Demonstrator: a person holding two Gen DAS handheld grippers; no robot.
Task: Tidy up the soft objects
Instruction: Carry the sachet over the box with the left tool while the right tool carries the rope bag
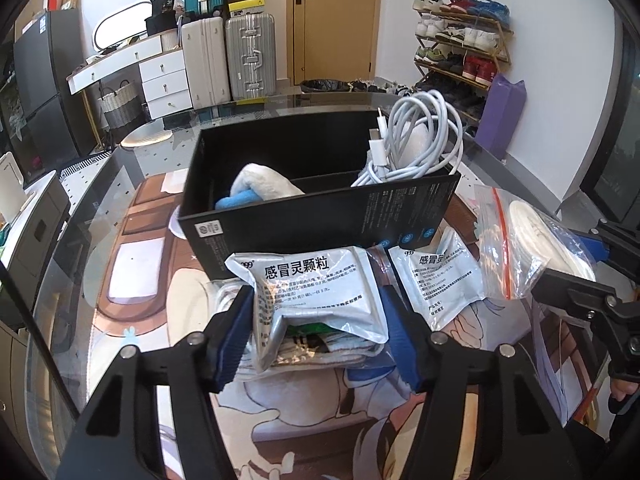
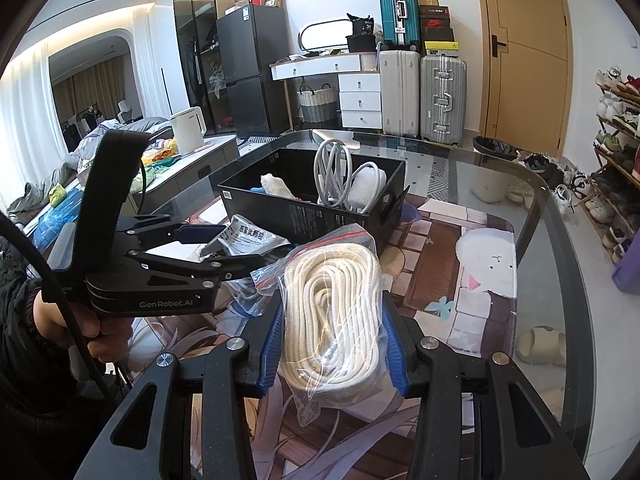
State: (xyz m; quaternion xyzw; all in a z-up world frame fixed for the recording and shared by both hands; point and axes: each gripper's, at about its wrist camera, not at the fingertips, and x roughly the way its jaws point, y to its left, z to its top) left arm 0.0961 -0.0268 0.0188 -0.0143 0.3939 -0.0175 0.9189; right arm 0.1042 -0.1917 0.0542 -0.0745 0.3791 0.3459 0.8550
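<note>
Grippers work on either side of the black box (image 1: 320, 216), which stands on the glass table (image 2: 532, 208) over a cartoon-printed mat (image 2: 480, 264). The left gripper (image 1: 316, 332), just in front of the box's near wall, has its blue-padded fingers (image 1: 234, 336) closed against the two sides of a silver medicine sachet (image 1: 316, 300), which sits on top of a folded white bundle lying on the mat; whether the sachet is lifted clear of that bundle cannot be told. A second sachet (image 1: 444, 280) lies flat on the mat just right of the first, near the box's front right corner. The right gripper (image 2: 332, 344), further right of the box and a little nearer the camera, grips a clear zip bag with a red seal strip holding a coil of white rope (image 2: 340, 312); its fingers (image 2: 272, 344) press the bag from both sides, part way closed, and the bag's lower end hangs below them above the mat. Inside the box, a divider splits two compartments: the left one holds a white cloth (image 1: 268, 184) with a blue piece beside it, the right one a looped white charging cable (image 1: 416, 144) rising above the rim, leaning against another white soft item.
</note>
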